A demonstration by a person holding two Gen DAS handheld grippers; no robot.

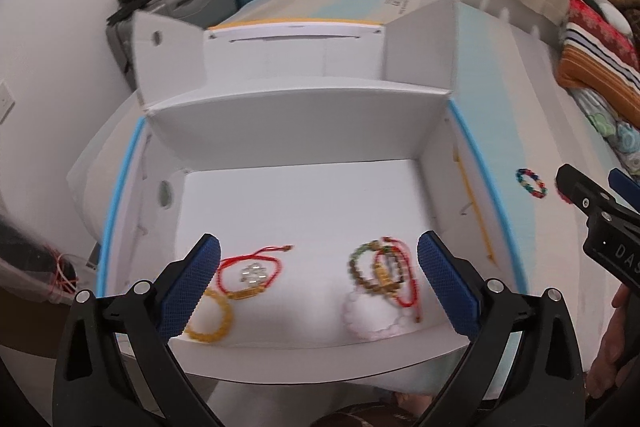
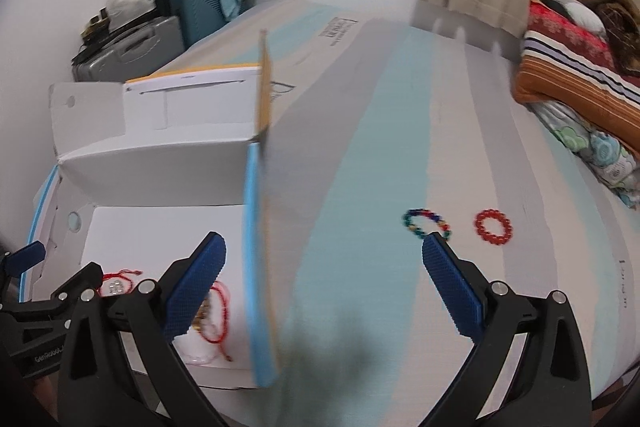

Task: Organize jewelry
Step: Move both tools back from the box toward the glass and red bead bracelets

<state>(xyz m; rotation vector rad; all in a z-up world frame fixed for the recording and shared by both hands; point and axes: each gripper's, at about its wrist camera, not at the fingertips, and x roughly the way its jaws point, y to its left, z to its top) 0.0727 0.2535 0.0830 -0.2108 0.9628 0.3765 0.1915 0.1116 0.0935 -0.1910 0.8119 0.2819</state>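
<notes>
The left hand-held gripper [image 1: 318, 287] hangs over the near edge of an open white box [image 1: 304, 195], its blue-padded jaws spread wide and holding nothing. Below it on the box floor lie two clusters of jewelry. On the left are three pieces: a yellow bead bracelet [image 1: 210, 315], a red cord bracelet [image 1: 250, 265] and a small silver charm [image 1: 252, 274]. On the right is a tangled heap [image 1: 380, 271] of brown-green beads, red cords and a gold piece, with a pale pink bead bracelet [image 1: 376, 315] just in front; the blur stops an exact count there.

The right hand-held gripper [image 2: 324, 283] is also wide and empty, above the striped bed [image 2: 360, 155] beside the box's blue-edged right wall. Two bracelets lie on the bed beyond it, near each other but apart: a multicoloured bead bracelet [image 2: 426, 224], which the right fingertip partly overlaps in view, and a red bead bracelet [image 2: 493, 227].

The gripper bodies carry partial lettering, "DAS" and "GenRobot". A printed label on the bed is unreadable.

Farther off are folded blankets [image 2: 580, 75], curtains, and two suitcases [image 2: 176, 23] piled with clutter.
</notes>
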